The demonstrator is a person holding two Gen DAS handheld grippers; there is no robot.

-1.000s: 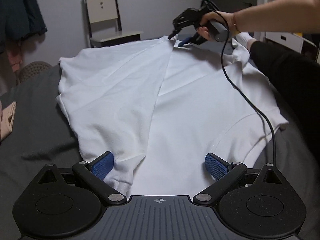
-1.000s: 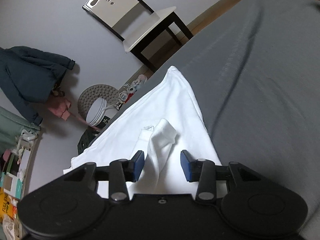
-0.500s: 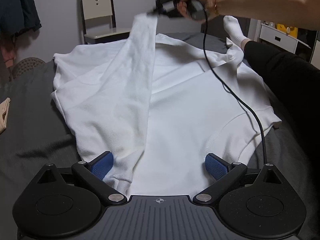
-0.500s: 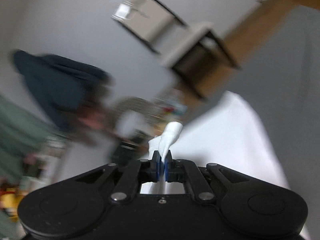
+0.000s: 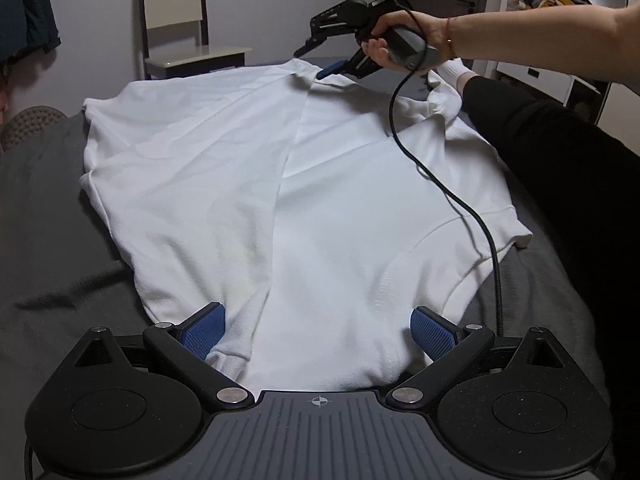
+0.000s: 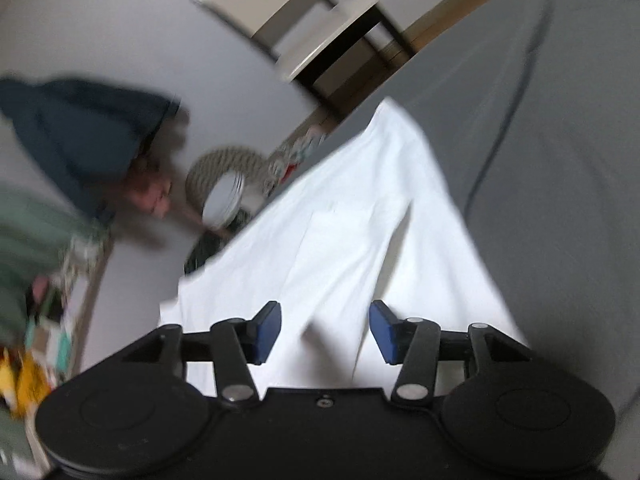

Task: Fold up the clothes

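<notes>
A grey bed [image 5: 48,216] fills the room's foreground, and on it a white sweatshirt [image 5: 360,208] lies spread flat, its hem right at the left tongs [image 5: 318,326] and its body stretching away from them. The left tongs stand spread wide just above the hem, one blue pad on either side of the cloth, pinching nothing; they sit as they did a second ago. Beyond them, the left half of the garment carries a long sleeve [image 5: 224,184] laid diagonally across the chest, its cuff near the left pad and its upper end running toward the collar. That is what has changed: half a second ago the right tongs [image 5: 320,58] were pressed together on this sleeve's upper end and held it lifted high above the bed; now the sleeve is down flat on the body and the right tongs hover at the collar with their fingers apart, empty. The right wrist view, blurred by motion, agrees: its pads [image 6: 267,332] stand spread with only white cloth lying below them. As a judgement, one sleeve fold is set. On the far right, the other sleeve [image 5: 444,96] sits bunched beside the person's dark-clad leg [image 5: 560,168], so it looks still unfolded. Farther off, a chair [image 5: 180,24] stands against the wall.
</notes>
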